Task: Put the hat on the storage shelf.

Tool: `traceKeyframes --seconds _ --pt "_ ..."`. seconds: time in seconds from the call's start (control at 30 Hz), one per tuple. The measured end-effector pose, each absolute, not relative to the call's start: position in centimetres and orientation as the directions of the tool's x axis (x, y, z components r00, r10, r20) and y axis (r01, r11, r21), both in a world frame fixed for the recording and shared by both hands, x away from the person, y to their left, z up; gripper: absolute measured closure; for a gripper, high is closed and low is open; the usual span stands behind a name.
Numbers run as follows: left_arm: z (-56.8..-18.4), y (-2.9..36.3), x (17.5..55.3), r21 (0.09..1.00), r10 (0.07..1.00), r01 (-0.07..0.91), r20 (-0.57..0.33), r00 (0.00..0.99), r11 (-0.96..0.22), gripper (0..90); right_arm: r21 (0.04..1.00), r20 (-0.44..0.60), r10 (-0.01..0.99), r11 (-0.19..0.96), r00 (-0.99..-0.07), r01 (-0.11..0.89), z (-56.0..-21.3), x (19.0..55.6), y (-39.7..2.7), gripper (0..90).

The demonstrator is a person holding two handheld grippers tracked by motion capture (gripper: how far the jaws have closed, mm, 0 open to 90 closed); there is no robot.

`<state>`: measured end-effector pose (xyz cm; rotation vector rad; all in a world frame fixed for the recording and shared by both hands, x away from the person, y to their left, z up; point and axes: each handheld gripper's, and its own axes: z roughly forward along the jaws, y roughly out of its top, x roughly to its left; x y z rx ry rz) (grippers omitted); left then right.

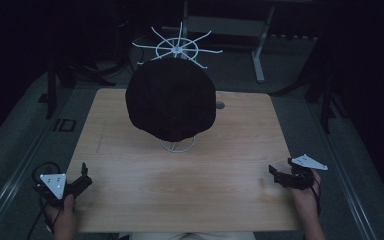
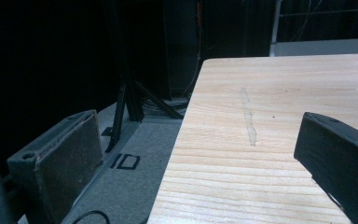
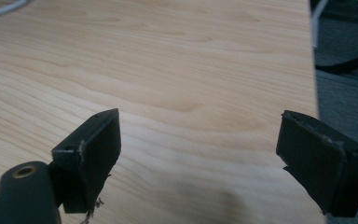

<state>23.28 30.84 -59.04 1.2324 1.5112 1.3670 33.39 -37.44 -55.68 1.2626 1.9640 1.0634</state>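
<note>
Currently both grippers idle at the near corners of the table [image 1: 130, 200], with the dark hat [image 1: 170, 99] on its wire stand [image 1: 178, 146] between and beyond them.

Left gripper [image 1: 83, 176] sits at the near left edge, jaws wide apart and empty; in its own view [image 2: 205, 154] one jaw overhangs the floor and the other the wood. Right gripper [image 1: 276, 174] sits at the near right edge, jaws likewise spread with bare tabletop between them [image 3: 198, 149]. Hat hangs over the stand's top near mid-table, well apart from both grippers; its crown faces the person, probably so either side can be reached. Behind it stands a white spoked rack [image 1: 178, 48]. Judgement: starting pose, hands held symmetric and low before any reach; hat untouched.
</note>
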Motion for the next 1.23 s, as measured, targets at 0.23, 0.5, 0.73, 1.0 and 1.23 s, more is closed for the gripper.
traceKeyframes --seconds 0.23,0.5,0.73,1.0,1.23 --pt "-59.0 30.8 23.3 0.984 0.962 0.173 0.076 -0.264 -0.031 1.3 0.861 -0.040 0.944 0.198 -0.326 0.468 -56.1 32.6 -38.9 13.5" --pt "-59.0 30.9 23.3 0.984 0.961 0.174 0.073 -0.265 -0.027 1.3 0.881 -0.042 0.965 0.157 -0.258 0.447 -56.6 31.5 -40.3 13.6" --pt "-59.0 30.9 23.3 0.984 0.962 0.174 0.073 -0.265 -0.026 1.3 0.905 -0.017 0.982 0.095 -0.189 0.414 -57.1 31.2 -41.2 14.0" --pt "-59.0 30.9 23.3 0.984 0.962 0.174 0.072 -0.264 -0.026 1.3 0.911 -0.030 0.988 0.089 -0.150 0.402 -57.0 31.2 -41.4 14.1" --pt "-59.0 31.0 23.3 0.984 0.963 0.175 0.070 -0.261 -0.024 1.3 0.903 -0.035 0.989 0.094 -0.145 0.419 -57.1 31.3 -41.4 14.1"
